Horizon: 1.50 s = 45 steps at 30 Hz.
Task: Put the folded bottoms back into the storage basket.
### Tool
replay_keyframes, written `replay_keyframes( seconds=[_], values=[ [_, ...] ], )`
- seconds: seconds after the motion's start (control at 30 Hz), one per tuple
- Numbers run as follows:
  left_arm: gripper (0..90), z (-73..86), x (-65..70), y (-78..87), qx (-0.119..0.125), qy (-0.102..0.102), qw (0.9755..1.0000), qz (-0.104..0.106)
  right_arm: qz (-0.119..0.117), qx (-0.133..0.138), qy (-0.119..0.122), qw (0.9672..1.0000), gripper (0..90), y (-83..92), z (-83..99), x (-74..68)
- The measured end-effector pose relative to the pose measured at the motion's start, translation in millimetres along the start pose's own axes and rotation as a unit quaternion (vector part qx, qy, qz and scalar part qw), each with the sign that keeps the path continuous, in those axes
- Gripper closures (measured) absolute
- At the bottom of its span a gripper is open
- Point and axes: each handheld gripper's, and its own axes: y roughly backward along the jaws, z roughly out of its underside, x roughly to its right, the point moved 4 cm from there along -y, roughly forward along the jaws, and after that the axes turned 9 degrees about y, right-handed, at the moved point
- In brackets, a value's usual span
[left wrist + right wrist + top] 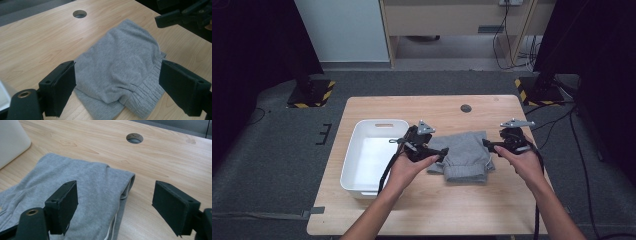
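High view: both open claws flank the folded grey cloth (464, 155).

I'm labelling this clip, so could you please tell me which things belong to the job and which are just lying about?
In the job:
- folded grey garment
- left tool, open
- right tool, open
- white bin, likely

Lying about:
- table's cable hole
- floor cables

Both forearms stretched forward, left gripper (439, 151) angled inward with jaws spread wide, right gripper (488, 145) facing it, jaws parted and gripping nothing.
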Motion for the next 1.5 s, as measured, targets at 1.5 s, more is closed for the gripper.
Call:
replay_keyframes(
  seconds=[1.5],
  values=[
    [12.6, 1.4, 10.9, -23.6, -0.002, 0.002, 1.0000, -0.008, -0.022, -0.111, -0.055, 0.9921, 17.4, -110.1, 21.4, 3.6]
  ],
)
